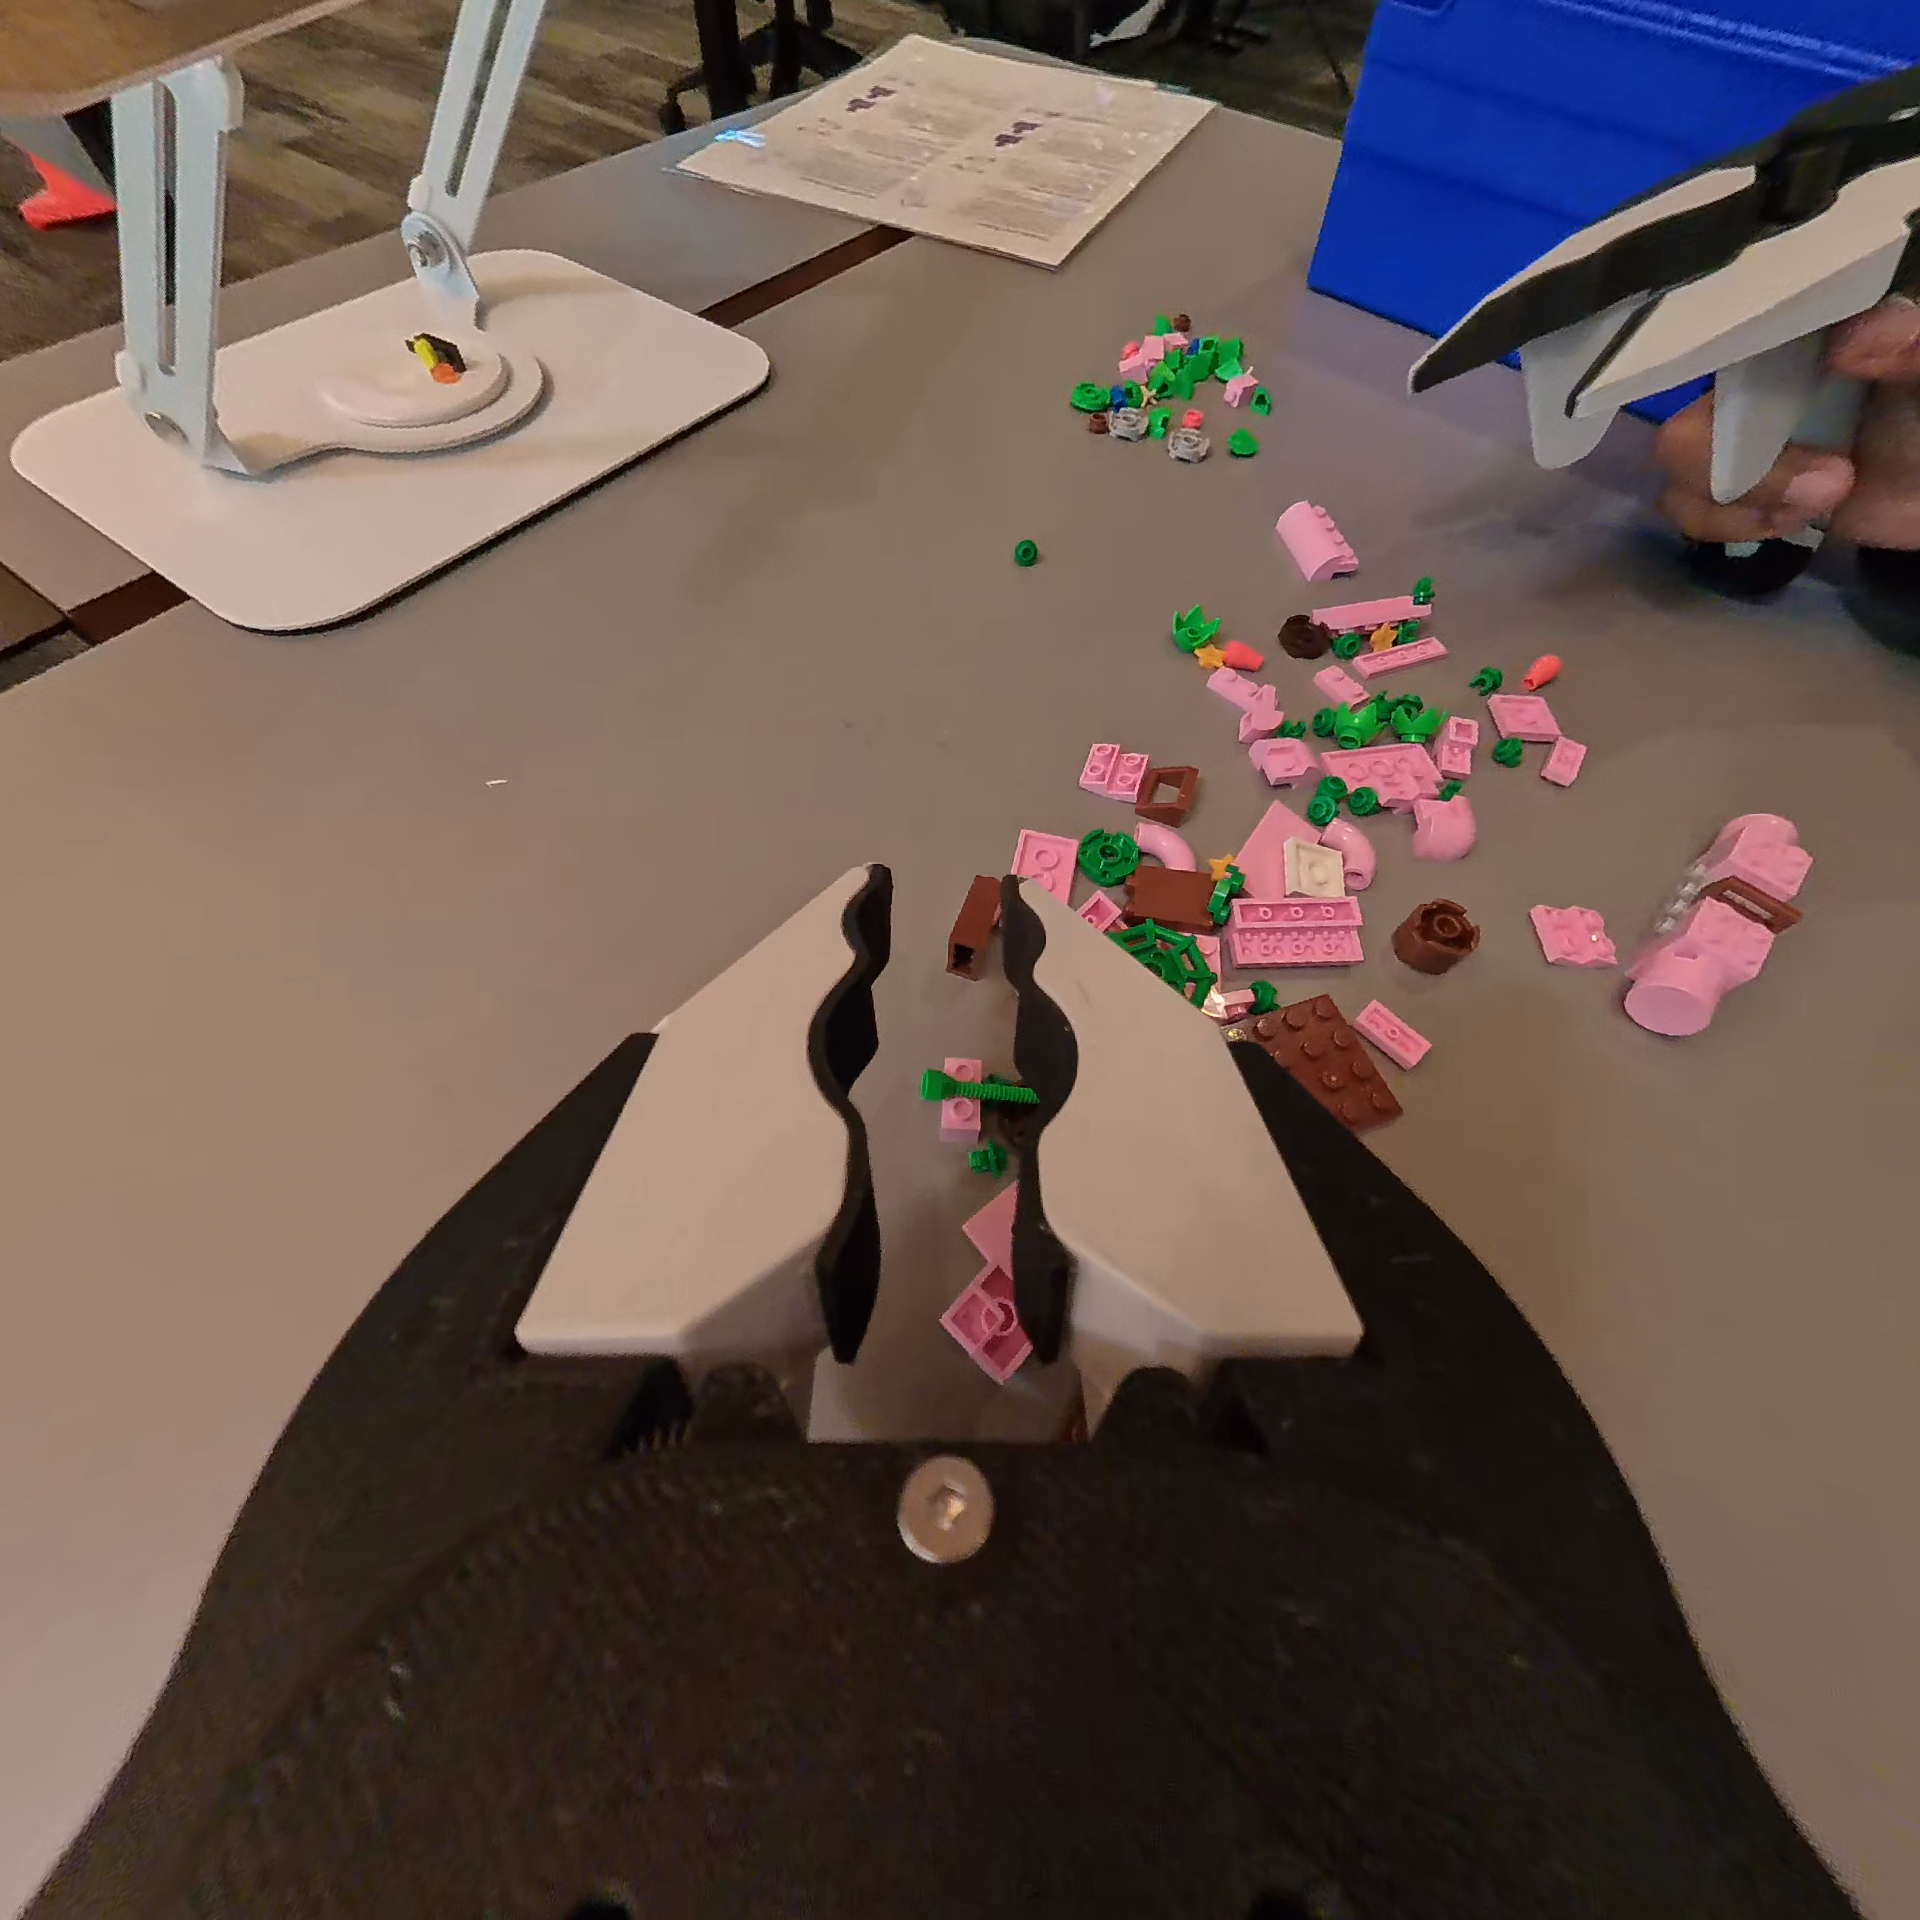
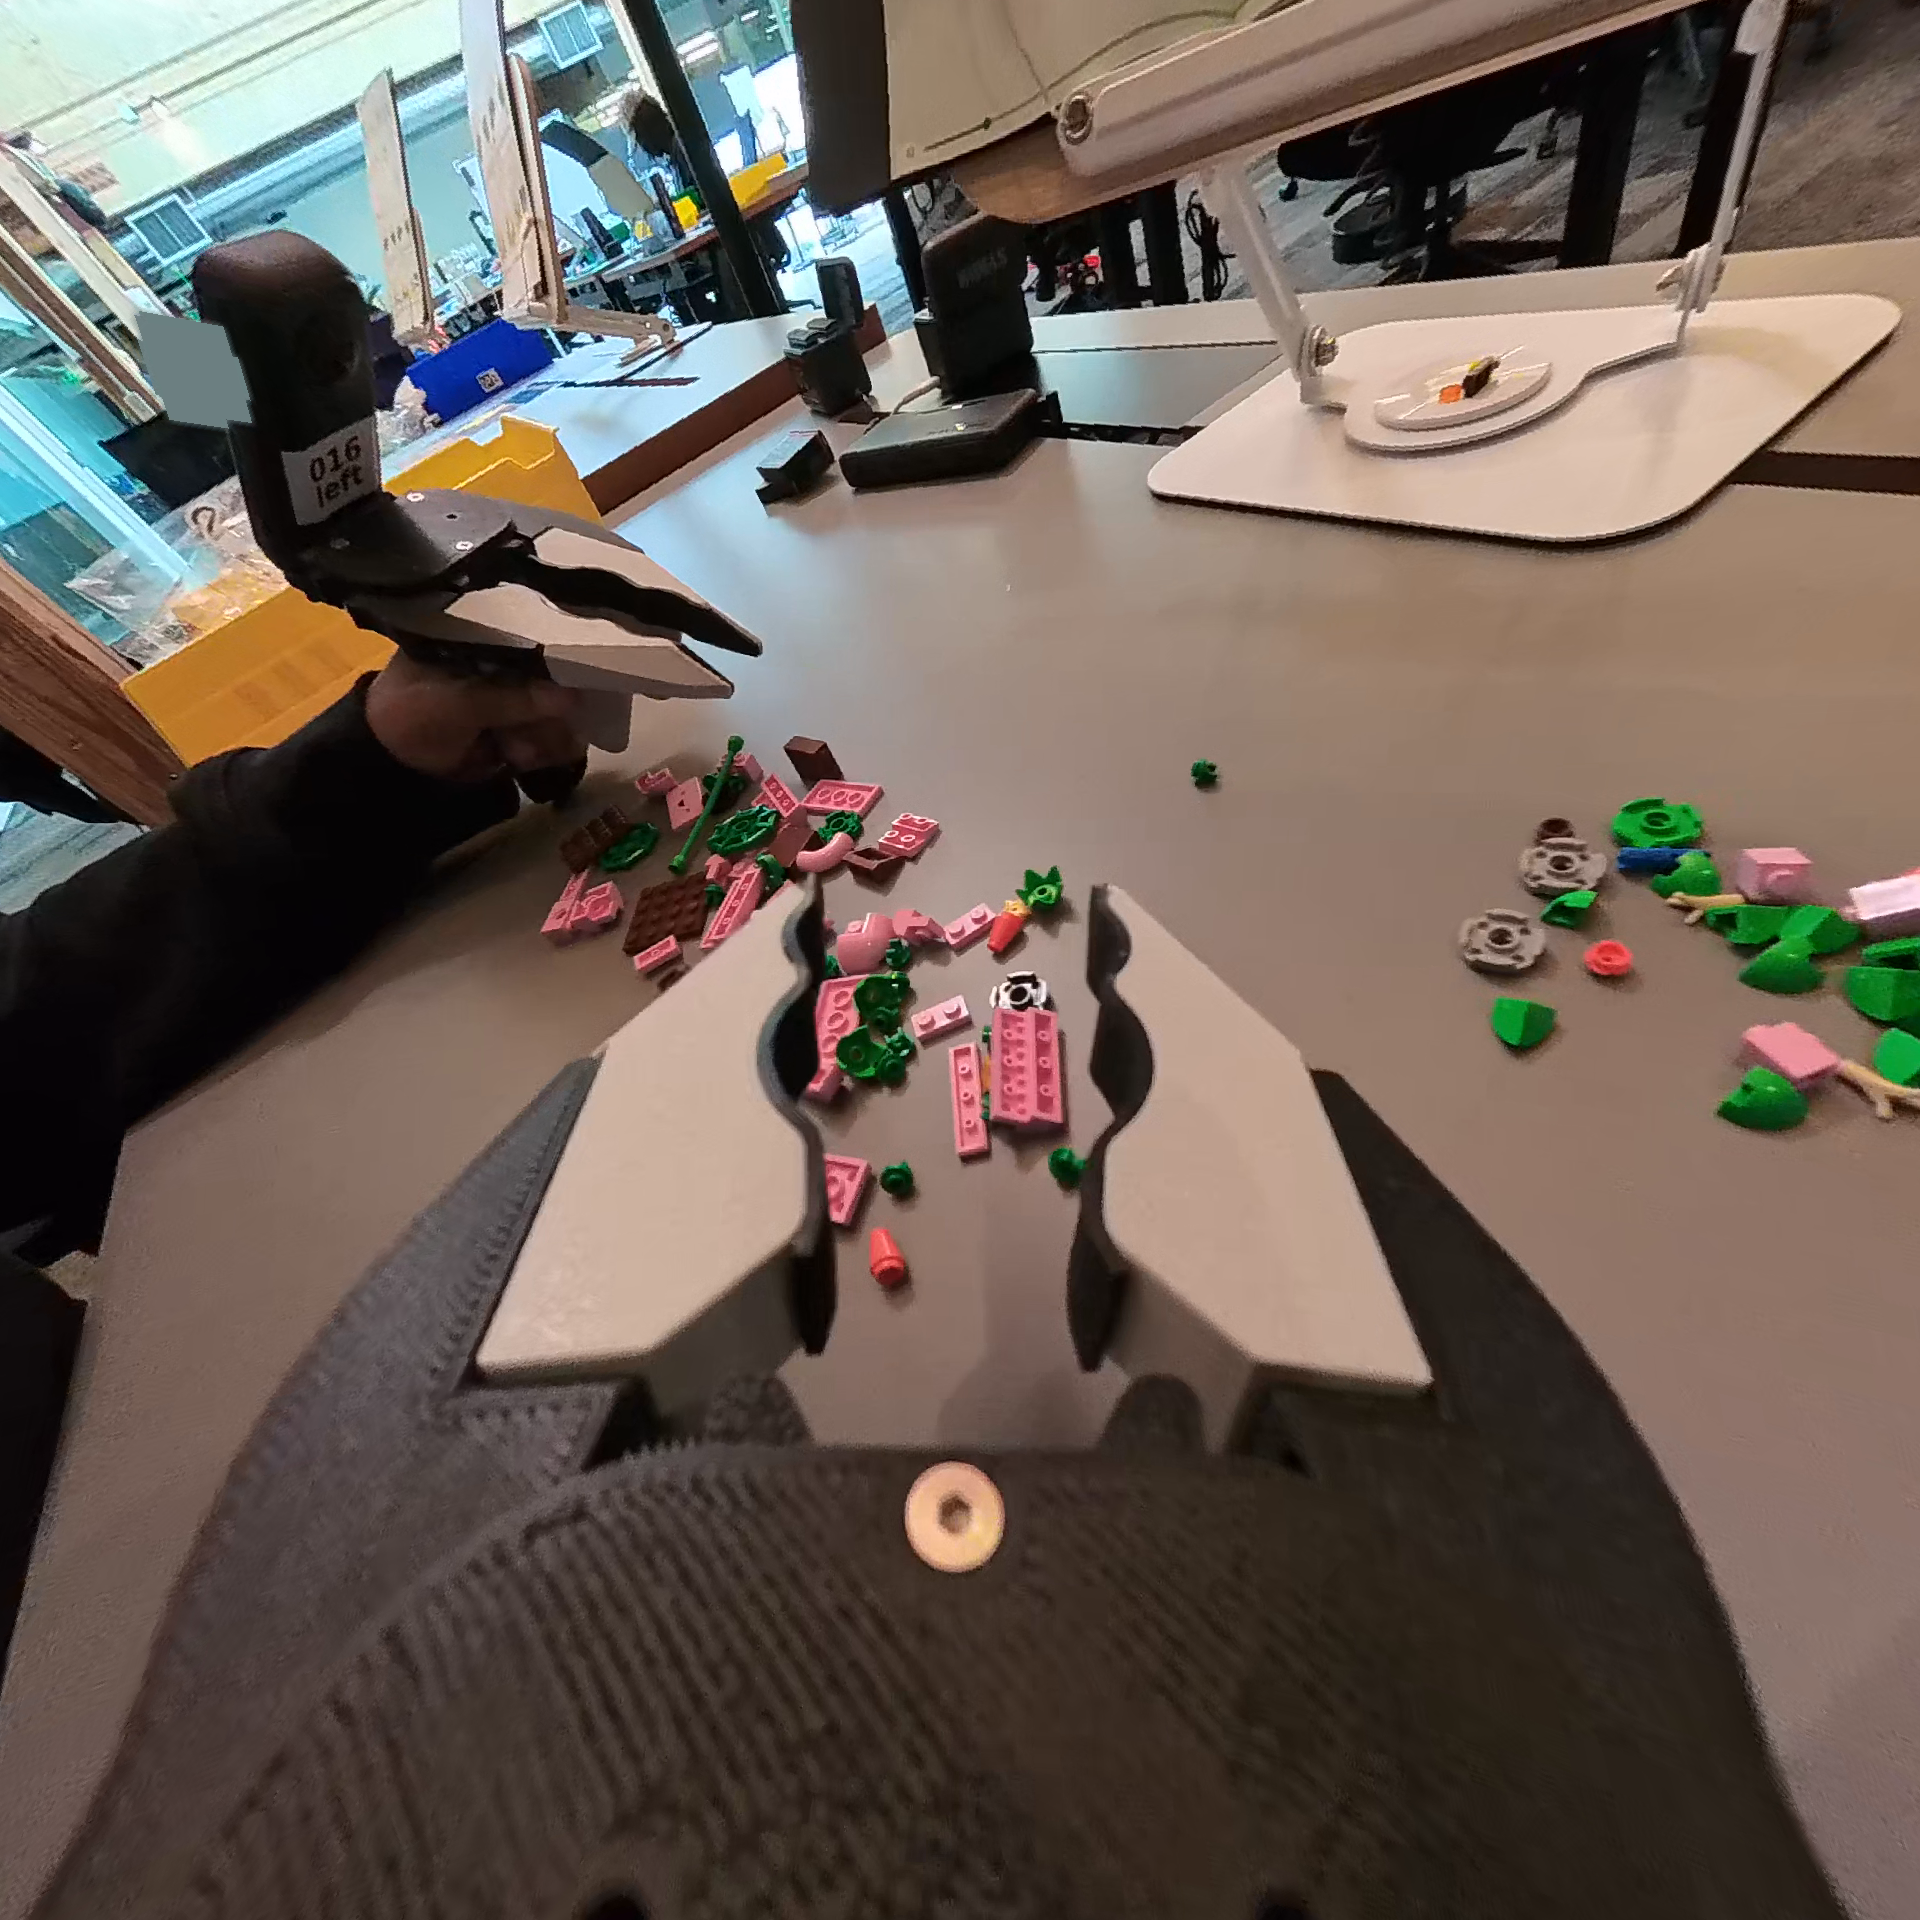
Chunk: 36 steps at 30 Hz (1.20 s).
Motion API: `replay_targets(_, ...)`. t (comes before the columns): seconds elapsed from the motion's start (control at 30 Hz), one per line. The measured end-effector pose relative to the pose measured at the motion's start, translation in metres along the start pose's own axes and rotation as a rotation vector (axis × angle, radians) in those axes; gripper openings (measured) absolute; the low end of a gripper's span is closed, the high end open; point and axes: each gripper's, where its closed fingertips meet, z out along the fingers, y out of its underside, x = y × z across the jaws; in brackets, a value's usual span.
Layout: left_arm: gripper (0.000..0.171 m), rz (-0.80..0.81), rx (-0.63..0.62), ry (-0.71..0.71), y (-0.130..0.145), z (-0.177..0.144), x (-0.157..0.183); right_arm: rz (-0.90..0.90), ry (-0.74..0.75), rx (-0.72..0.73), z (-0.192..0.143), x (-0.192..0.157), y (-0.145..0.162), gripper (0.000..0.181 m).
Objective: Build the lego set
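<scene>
Left gripper (image 1: 943,894), grey fingers with black wavy pads, hangs low over the grey bench (image 1: 623,831). Jaws stand narrowly apart and grip nothing. Its right fingertip sits just beside a small brown hollow lego block (image 1: 971,930); contact cannot be judged. Seen through the gap lower down, on the bench: a green ridged lego rod (image 1: 982,1091) lying across a small pink two-stud brick (image 1: 961,1101), then a pink flat tile and plate (image 1: 987,1314) partly covered by the right finger.

Main spread of loose pink, green and brown lego pieces (image 1: 1340,790) lies ahead and to the right of the left gripper. A partly built pink lego assembly with a brown bar (image 1: 1714,925) lies on its side at the right end of that spread. A second, smaller cluster of green and pink pieces (image 1: 1174,379) lies farther off, toward the blue plastic bin (image 1: 1558,135). One green round stud (image 1: 1027,552) sits alone between the two groups.

Right gripper (image 2: 956,914) is held above the spread, jaws wide apart, empty. Between its fingers on the bench: a long pink studded plate (image 2: 1027,1070), a narrow pink strip (image 2: 969,1101), green flower studs (image 2: 878,1029), a red cone (image 2: 886,1257).

White stand with a flat base (image 1: 312,488) occupies the far left bench corner; a tiny yellow, black and orange build (image 1: 434,358) rests on its round disc, too small to resolve. Printed sheet (image 1: 945,145) lies at the far edge. The stand's top and the bin are cut off by the frame.
</scene>
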Motion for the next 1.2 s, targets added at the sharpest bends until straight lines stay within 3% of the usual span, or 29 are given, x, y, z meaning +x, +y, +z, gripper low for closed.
replay_targets(0.67,0.03,0.052,-0.087,0.044,0.012,0.006,0.013,-0.002,0.002,0.006,-0.001,0.001,-0.001,0.048)
replay_targets(1.2,0.015,0.036,-0.024,-0.011,0.003,0.0,0.0,-0.033,0.02,0.025,-0.005,0.001,-0.006,0.048)
